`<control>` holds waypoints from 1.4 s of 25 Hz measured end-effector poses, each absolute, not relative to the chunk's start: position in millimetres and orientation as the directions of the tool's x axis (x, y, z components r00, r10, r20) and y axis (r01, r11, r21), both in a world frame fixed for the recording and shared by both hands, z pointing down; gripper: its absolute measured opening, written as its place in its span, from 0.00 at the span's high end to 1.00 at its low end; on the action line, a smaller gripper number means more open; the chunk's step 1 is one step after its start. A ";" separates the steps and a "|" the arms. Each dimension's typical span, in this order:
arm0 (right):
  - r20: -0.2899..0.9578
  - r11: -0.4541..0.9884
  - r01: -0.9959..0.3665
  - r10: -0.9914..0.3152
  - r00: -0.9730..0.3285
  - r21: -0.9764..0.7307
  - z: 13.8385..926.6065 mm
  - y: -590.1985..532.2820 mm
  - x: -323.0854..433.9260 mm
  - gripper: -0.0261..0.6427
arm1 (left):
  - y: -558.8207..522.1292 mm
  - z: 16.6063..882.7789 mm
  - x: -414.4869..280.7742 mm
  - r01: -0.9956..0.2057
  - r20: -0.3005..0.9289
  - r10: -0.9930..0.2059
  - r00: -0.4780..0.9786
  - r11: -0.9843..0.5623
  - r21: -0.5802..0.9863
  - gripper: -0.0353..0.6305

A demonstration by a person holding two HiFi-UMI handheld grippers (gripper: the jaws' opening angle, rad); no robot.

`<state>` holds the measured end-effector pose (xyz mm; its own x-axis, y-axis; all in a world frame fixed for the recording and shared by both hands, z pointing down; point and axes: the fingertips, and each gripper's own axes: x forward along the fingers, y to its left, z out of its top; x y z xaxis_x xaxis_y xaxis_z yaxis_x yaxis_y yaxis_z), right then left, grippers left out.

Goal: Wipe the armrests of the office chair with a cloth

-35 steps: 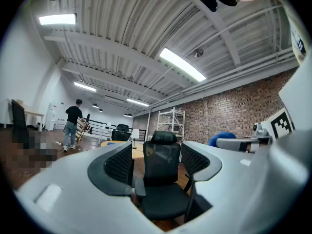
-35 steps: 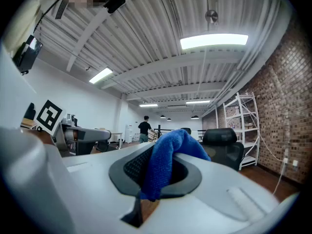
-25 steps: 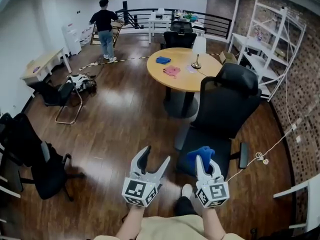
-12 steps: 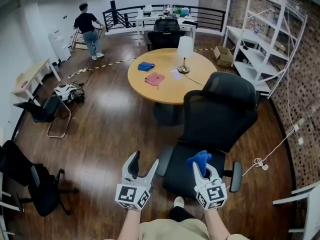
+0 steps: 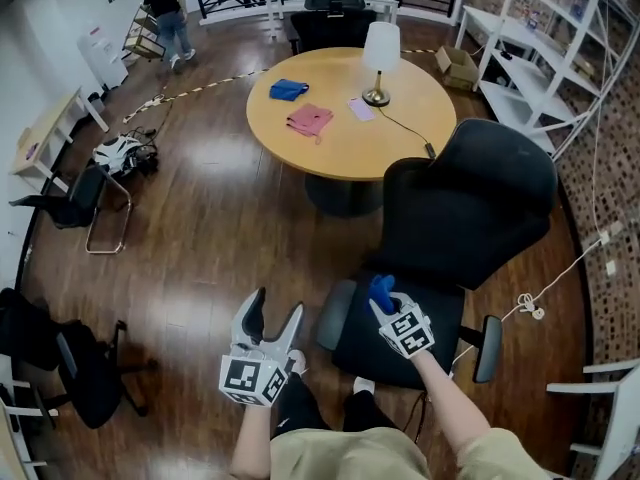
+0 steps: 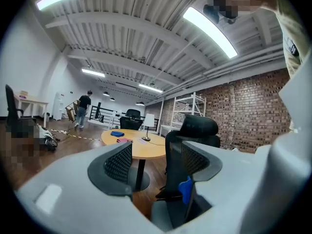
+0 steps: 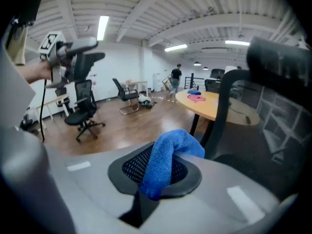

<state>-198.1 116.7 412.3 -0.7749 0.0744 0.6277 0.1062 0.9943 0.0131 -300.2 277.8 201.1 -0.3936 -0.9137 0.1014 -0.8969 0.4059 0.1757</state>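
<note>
My right gripper [image 5: 391,308] clamps the bunched blue woven cloth [image 5: 381,288]. It has come forward since a moment ago and now hangs over the seat of the black high-backed office chair [image 5: 470,208]. It is just right of the dark padded armrest [image 5: 335,315] at lower centre, and the other armrest [image 5: 487,348] lies further right. My left gripper [image 5: 272,318], lower left, stays spread and empty. Neither armrest is touched yet, so I judge wiping is about to begin.

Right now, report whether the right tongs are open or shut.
Shut on the blue cloth: the right tongs clamp its bunched fold, and the cloth bulges out above them.
</note>
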 end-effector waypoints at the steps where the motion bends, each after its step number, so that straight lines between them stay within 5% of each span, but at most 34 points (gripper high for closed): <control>1: 0.672 0.988 0.154 0.091 -0.735 0.034 433.5 116.6 -213.0 0.93 | 277.2 207.3 -306.8 -0.901 0.111 -0.917 -0.382 0.397 0.175 0.50; 11: 0.887 0.859 0.510 0.206 -0.414 0.038 570.4 133.9 -302.1 0.94 | 295.0 262.7 -356.4 -0.882 0.221 -0.900 -0.377 0.421 0.211 0.50; 23: 0.827 0.539 0.807 0.550 -0.118 -0.243 581.1 348.8 -150.6 0.94 | 303.0 273.1 -363.1 -0.856 0.231 -0.885 -0.404 0.455 0.245 0.50; 28: 0.782 0.717 0.683 0.504 -0.366 -0.142 535.6 289.8 -195.2 0.93 | 305.1 269.6 -362.7 -0.845 0.211 -0.882 -0.421 0.466 0.263 0.52; 32: 0.772 0.849 0.526 0.294 -0.563 0.059 493.0 180.8 -263.3 0.93 | 305.8 277.4 -359.9 -0.845 0.213 -0.881 -0.422 0.468 0.261 0.52; 35: 0.801 0.880 0.450 0.155 -0.578 0.155 499.4 122.3 -290.0 0.93 | 303.6 276.7 -355.4 -0.850 0.227 -0.882 -0.413 0.462 0.251 0.53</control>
<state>-290.0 122.3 499.4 -0.5777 0.1546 0.8015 0.4498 0.8797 0.1545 -355.4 303.6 276.7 -0.4126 -0.8821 0.2271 -0.8505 0.4624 0.2508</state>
